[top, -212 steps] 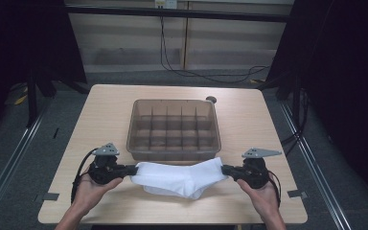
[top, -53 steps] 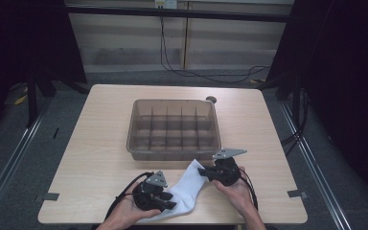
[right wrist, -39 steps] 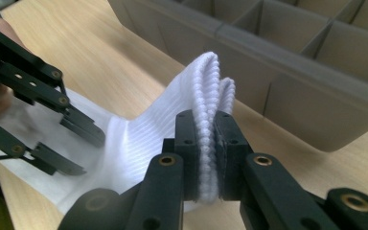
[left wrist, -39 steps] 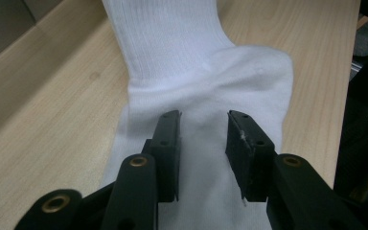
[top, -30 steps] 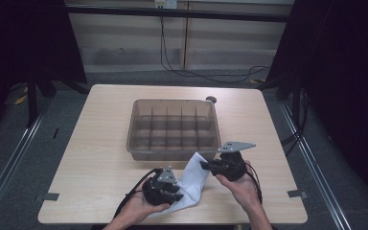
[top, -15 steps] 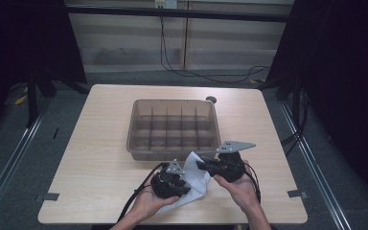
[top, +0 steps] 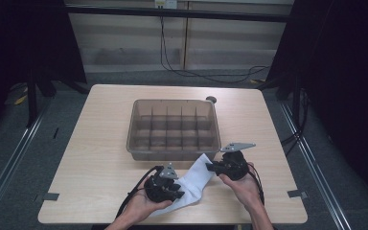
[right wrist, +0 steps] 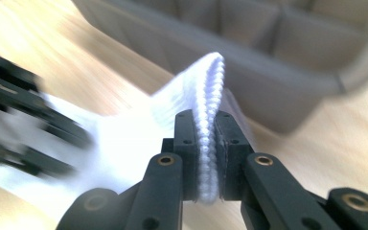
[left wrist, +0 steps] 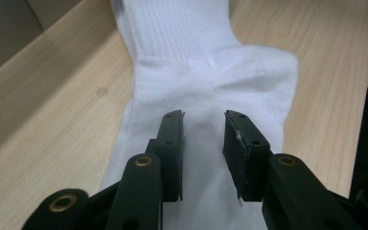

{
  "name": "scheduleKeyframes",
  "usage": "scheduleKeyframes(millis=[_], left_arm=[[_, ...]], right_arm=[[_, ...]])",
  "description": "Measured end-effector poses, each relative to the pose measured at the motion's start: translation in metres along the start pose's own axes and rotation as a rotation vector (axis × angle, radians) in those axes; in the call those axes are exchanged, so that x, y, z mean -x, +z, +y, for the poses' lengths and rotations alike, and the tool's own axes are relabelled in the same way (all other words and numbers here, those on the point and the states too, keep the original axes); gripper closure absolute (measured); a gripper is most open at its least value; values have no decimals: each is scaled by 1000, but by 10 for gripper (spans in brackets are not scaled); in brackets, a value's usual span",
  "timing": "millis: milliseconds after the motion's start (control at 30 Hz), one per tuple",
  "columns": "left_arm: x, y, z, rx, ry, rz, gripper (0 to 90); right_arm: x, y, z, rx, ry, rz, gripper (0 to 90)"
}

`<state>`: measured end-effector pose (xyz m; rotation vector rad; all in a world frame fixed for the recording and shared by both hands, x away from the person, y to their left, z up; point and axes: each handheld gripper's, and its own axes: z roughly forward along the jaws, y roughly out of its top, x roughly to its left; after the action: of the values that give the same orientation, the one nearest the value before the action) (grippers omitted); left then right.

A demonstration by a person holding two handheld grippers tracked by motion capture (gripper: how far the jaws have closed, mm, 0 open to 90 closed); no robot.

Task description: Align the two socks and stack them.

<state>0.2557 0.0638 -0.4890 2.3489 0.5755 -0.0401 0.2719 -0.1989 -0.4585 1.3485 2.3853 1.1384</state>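
At the near edge of the table (top: 91,143), the left gripper (top: 172,190) lies over the lower part of the white sock (top: 191,184), held in the person's left hand (top: 141,208). In the left gripper view its two black jaws stand apart with a clear gap between them, directly above the sock (left wrist: 206,96); the pads do not press the fabric, which lies flat on the wood beneath. Whether the jaw tips touch the cloth cannot be told.

The sock runs diagonally from the left gripper up toward the right gripper, its upper end just in front of the brown compartment tray (top: 175,151), which sits mid-table.

To the right, the right gripper (top: 210,166), held in the right hand (top: 242,184), is closed on the sock's ribbed cuff. The right gripper view, blurred by motion, shows the folded cuff edge (right wrist: 210,134) pinched upright between both pads, with the tray wall (right wrist: 287,100) close behind and the left gripper (right wrist: 24,124) at the far left.
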Motion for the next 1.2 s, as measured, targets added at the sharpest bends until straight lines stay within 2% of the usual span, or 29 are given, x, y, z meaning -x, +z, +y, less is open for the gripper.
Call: scheduleKeyframes(millis=[100, 167, 267, 333, 467, 533, 600, 633, 700, 767, 867, 933, 1033, 1100, 1200], left_arm=[[-1, -1, -2, 5, -8, -13, 685], [0, -1, -2, 8, -12, -9, 685], [0, -1, -1, 4, -7, -3, 685], [0, -1, -2, 2, -9, -6, 685], [-1, -1, -2, 9, -10, -10, 685], [-1, -1, -2, 8, -8, -11, 686], [-1, -1, -2, 6, -13, -15, 685], [-1, 0, -2, 16, -14, -17, 685], [-2, 0, -2, 14, -13, -17, 686], [-1, -1, -2, 5, -9, -12, 686], [-1, -1, -2, 8, -10, -10, 686], [0, -1, -2, 9, -7, -7, 685], [-1, -1, -2, 6, -10, -12, 686], [-1, -1, -2, 7, -12, -11, 686], [-1, 0, -2, 11, -10, -11, 685]], right_arm=[[7, 7, -6, -37, 16, -6, 807], [8, 12, -9, -73, 15, -30, 781], [11, 13, -12, -89, 23, -66, 698], [14, 8, -14, -73, 41, -76, 615], [19, 5, -21, -76, 74, -56, 512], [20, 11, -24, -95, 71, -64, 464], [21, 17, -26, -85, 73, -38, 443], [19, 20, -25, -75, 57, -44, 442], [16, 22, -24, -81, 33, -48, 452], [12, 22, -24, -88, -16, -47, 548], [9, 23, -24, -96, -33, -53, 702], [8, 23, -24, -93, -25, -32, 763], [7, 25, -24, -77, -27, -22, 788], [6, 24, -22, -65, -6, 0, 793], [4, 14, -16, -20, -4, 16, 796]])
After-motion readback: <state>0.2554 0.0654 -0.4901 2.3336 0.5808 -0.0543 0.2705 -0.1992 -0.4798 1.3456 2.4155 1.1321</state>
